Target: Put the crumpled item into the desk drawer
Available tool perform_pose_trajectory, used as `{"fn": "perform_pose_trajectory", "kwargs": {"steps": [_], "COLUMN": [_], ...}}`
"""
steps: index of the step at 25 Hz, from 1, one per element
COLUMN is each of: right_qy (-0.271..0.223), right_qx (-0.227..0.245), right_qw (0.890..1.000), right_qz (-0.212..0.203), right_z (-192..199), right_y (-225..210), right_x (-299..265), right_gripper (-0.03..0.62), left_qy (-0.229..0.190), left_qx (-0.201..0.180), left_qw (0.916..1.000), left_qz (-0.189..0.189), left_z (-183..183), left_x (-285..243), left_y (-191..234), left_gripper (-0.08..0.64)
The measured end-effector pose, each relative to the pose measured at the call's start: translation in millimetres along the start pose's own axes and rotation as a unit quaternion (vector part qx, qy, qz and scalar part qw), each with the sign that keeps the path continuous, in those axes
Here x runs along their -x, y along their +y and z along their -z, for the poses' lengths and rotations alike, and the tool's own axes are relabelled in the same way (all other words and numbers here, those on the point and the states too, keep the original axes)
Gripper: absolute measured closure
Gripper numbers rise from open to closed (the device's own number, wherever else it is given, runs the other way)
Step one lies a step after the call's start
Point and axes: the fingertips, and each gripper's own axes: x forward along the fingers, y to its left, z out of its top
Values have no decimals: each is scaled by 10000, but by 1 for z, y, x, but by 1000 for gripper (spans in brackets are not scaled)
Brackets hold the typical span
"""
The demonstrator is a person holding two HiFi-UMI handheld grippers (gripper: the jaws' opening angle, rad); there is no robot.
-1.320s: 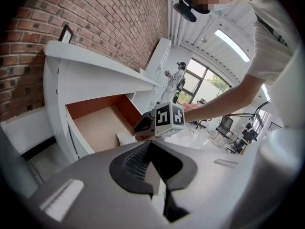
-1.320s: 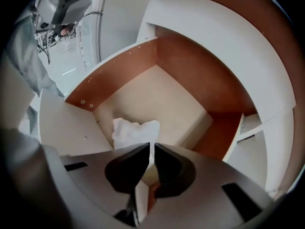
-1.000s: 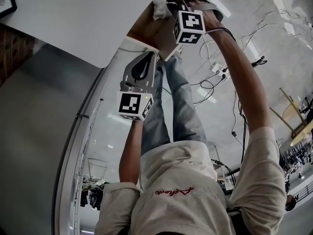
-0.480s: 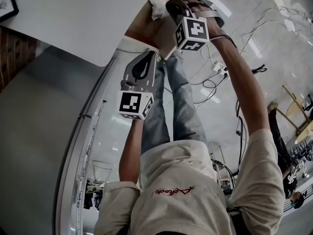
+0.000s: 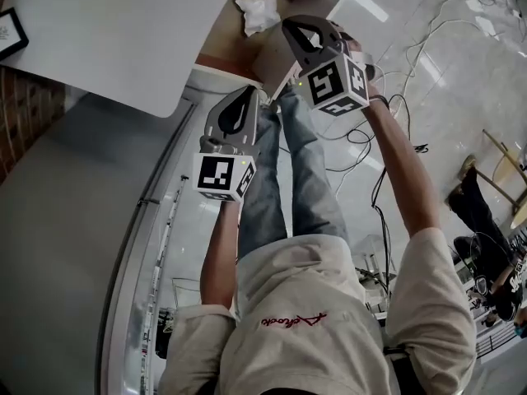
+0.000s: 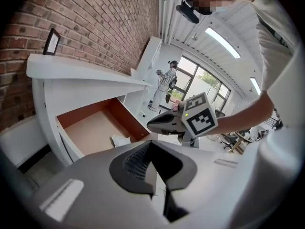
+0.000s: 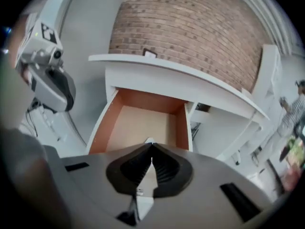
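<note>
Crumpled item (image 5: 259,11) is lying on the floor of the open desk drawer (image 7: 140,120), top centre of my head view. Right gripper (image 5: 290,26) just beside it, jaws pressed together on nothing. Left gripper (image 5: 251,97) lower, claw closed too, empty. Red script on the shirt (image 5: 290,322), can't read it.

Left gripper (image 5: 249,95) was held out forward, jaws pressed together, empty. Right gripper (image 5: 290,28) sat farther out, jaws likewise together, empty.
</note>
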Motion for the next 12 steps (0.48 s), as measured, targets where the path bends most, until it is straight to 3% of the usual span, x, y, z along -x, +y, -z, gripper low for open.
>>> {"fn": "perform_pose_trajectory", "kwargs": {"steps": [3, 6, 12], "right_qy": [-338, -644, -1025], "right_qx": [-1141, -1932, -2568], "right_qw": [9927, 9781, 9566], "right_qz": [205, 438, 916], "right_z": [0, -1, -10], "right_y": [1, 6, 19], "right_x": [21, 41, 80], "right_gripper": [580, 580, 580], "left_qy": [18, 45, 24], "left_qx": [-27, -53, -147], "left_qw": [10000, 9999, 9998], "left_qz": [41, 90, 139], "left_z": [0, 2, -7], "left_x": [1, 2, 6], "left_y": [-2, -6, -11], "left_gripper": [551, 551, 551]}}
